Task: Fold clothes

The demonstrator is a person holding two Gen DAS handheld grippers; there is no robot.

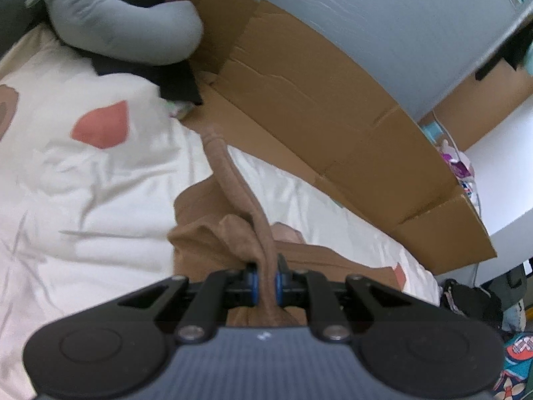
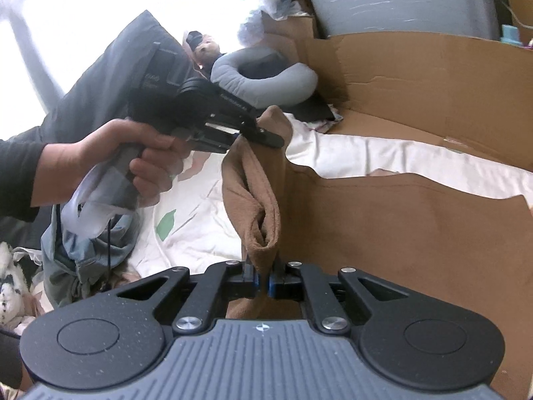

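Brown garment [image 2: 383,233], soft and fleecy, partly lifted off the bed [image 1: 83,200] and partly spread flat across the white quilt, pinched at two places along one bunched edge. Left tool [image 1: 266,278] closed tight on a thick gathered rope of the cloth, a long taut ridge running away from the pads toward the cardboard [image 1: 333,106]. Right tool [image 2: 265,281] likewise clamped on a folded wad of the same edge, with the left tool [image 2: 266,135] visible beyond it, held in a bare hand [image 2: 133,163] and gripping the higher corner. Between the two grips, a sagging doubled pouch of fabric rather than a straight hem. Likely trouble: uneven layers in either pinch, so one layer slipping free once tension rises; a crooked fold line from grips set on a bunched, not flattened, edge; the hanging part dragging the flat part and rucking it up on the quilt. Also close by: the flattened cardboard along the far side of the bed, a possible snag for a swinging corner, and the grey neck pillow [image 1: 126,23] plus a dark heap of other clothes [image 2: 86,246], near enough to be caught under the fold.
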